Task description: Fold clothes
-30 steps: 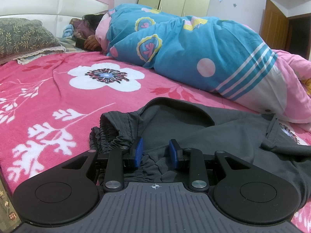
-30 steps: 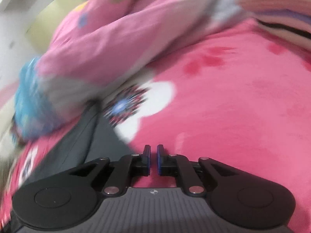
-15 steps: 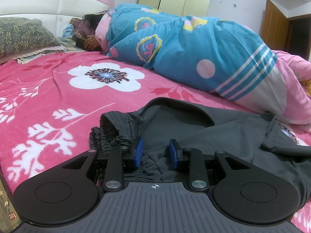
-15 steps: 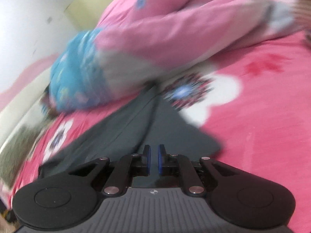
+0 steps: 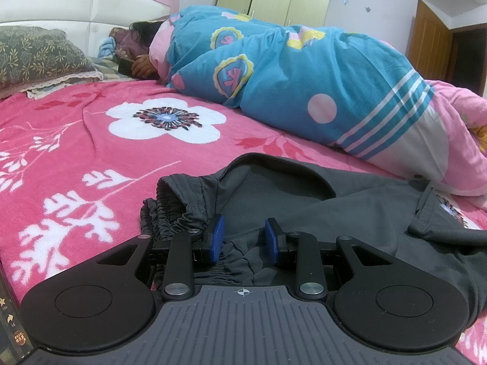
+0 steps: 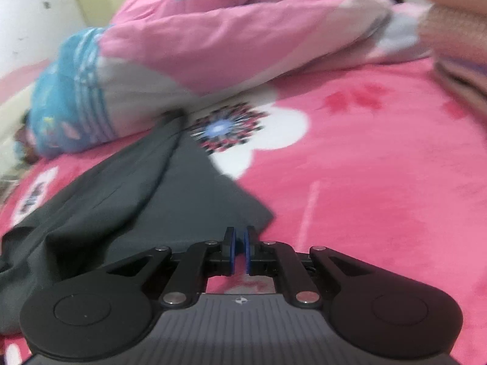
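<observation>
Pink floral bed [image 5: 76,158] carries dark grey trousers [image 5: 350,213], spread near its front edge. They look light, limp and wrinkly; the elastic waistband [image 5: 170,213] offers firm hold. Left hand-held gripper [image 5: 243,237] straddles it, half open. Right hand-held gripper [image 6: 239,251], nearly closed, holds nothing beside a leg hem [image 6: 243,210].

A person [image 5: 143,33] lies under a blue and pink quilt [image 5: 304,88] on a pink floral bedspread [image 5: 91,158]. A patterned pillow [image 5: 36,57] rests near the headboard [image 5: 76,3].
</observation>
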A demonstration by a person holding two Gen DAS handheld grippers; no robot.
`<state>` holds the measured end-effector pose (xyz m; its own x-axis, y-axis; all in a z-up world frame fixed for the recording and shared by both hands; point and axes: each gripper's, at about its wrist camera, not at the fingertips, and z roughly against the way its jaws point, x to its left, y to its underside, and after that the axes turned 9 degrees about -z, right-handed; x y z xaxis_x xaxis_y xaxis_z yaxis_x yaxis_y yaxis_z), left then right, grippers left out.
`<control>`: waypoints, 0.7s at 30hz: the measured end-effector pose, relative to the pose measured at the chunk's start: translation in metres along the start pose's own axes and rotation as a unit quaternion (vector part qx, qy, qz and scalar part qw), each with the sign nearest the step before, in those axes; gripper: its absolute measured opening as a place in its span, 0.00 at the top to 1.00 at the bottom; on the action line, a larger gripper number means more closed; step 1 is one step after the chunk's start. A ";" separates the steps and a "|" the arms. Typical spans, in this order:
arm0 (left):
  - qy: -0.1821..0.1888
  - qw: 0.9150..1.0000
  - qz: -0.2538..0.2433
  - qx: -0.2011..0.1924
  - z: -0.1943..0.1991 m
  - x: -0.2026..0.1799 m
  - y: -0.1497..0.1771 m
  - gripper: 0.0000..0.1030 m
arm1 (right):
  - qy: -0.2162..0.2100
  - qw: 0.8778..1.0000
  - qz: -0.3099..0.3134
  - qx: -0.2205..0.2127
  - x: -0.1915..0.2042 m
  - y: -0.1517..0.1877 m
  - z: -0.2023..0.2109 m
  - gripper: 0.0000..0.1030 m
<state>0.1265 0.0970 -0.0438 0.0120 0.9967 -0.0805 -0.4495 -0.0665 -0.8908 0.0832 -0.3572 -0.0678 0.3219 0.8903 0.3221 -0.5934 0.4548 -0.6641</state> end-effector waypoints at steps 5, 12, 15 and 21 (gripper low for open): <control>0.001 1.000 0.001 0.000 0.000 0.000 0.000 0.72 | -0.014 0.996 0.090 -0.016 0.054 0.010 0.011 0.90; 0.001 1.000 0.002 0.000 0.000 0.001 0.001 0.72 | -0.082 0.969 0.230 -0.029 0.144 0.029 0.022 0.61; 0.001 1.000 0.002 0.000 0.000 0.001 0.001 0.72 | -0.110 0.951 0.288 -0.034 0.182 0.038 0.028 0.57; -0.002 1.000 -0.002 0.001 0.000 0.000 0.000 0.72 | -0.081 0.912 0.403 0.004 0.235 0.064 -0.011 0.58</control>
<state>0.1269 0.0970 -0.0440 0.0104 0.9970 -0.0762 -0.4519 -0.0633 -0.8898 0.1292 -0.1189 -0.0417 -0.3335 0.9269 -0.1719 -0.5944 -0.3483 -0.7248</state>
